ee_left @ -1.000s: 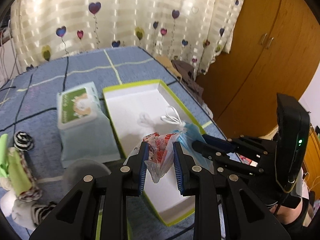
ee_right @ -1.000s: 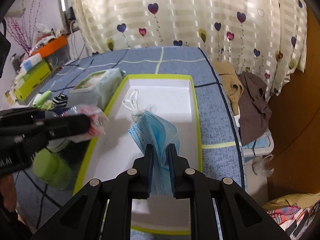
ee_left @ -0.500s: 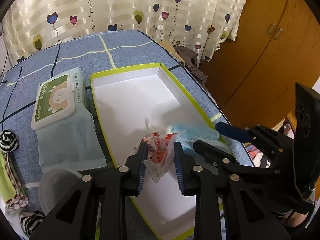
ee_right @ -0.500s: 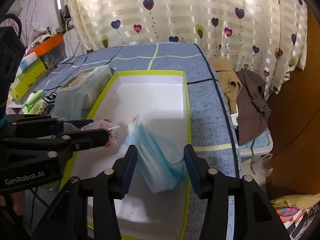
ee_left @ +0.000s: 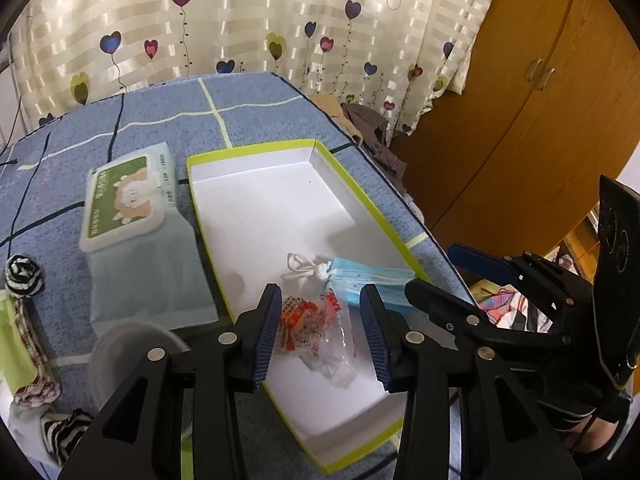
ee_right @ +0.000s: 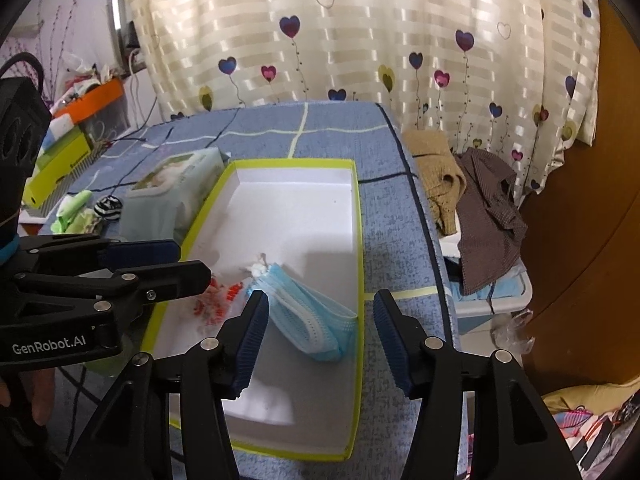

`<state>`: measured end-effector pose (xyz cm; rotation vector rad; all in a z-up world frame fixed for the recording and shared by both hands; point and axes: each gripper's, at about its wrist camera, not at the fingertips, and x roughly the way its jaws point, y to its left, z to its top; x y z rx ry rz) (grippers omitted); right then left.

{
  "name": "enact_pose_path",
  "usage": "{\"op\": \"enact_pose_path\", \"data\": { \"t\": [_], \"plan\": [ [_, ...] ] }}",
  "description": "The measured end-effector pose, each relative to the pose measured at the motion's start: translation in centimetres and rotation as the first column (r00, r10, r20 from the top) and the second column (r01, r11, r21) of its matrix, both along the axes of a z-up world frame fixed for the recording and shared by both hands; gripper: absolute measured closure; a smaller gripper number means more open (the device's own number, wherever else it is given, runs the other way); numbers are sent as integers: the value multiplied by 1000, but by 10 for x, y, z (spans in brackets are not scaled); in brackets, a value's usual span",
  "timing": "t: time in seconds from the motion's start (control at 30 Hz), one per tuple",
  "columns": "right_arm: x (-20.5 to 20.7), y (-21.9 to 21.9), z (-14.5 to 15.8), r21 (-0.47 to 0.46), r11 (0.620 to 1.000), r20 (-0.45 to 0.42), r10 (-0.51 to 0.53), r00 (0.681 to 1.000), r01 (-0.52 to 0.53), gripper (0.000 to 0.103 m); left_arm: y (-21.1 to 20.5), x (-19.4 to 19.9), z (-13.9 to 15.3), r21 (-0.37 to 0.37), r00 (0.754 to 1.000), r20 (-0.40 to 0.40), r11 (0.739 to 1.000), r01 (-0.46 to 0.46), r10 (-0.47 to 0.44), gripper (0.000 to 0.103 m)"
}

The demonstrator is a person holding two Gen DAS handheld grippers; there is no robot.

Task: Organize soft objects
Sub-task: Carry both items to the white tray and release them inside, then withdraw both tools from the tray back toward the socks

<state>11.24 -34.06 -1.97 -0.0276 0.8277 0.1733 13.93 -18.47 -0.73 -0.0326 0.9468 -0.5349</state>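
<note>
A white box with a lime-green rim lies on the blue checked cloth. A stack of blue face masks rests on the box floor near its right wall. My right gripper hovers over the masks, its jaws opening and well clear of them. Just left of the masks lies a clear plastic bag with red print. My left gripper straddles it, jaws opening, pads off the bag.
A green-lidded pack of wet wipes sits left of the box. Further left are a striped sock ball, green cloth and a clear round lid. Clothes hang past the table's right edge, by a wooden wardrobe.
Both grippers went from shut to open. The blue masks dropped out of the right gripper into the box, and the printed bag left the left gripper's pads and settled on the box floor.
</note>
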Motion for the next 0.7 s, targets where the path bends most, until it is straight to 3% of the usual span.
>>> {"op": "enact_pose_path", "data": {
  "t": [0.27,0.7],
  "plan": [
    [-24,16,22,-3,1000,56,12,998,-11,41,28,-24,19,-43,999,35,999,-29,31,61],
    [-56,67,45,-24,996,86,91,992,-89,40,86,-63,36,-85,991,90,992,-93,101,61]
  ]
}}
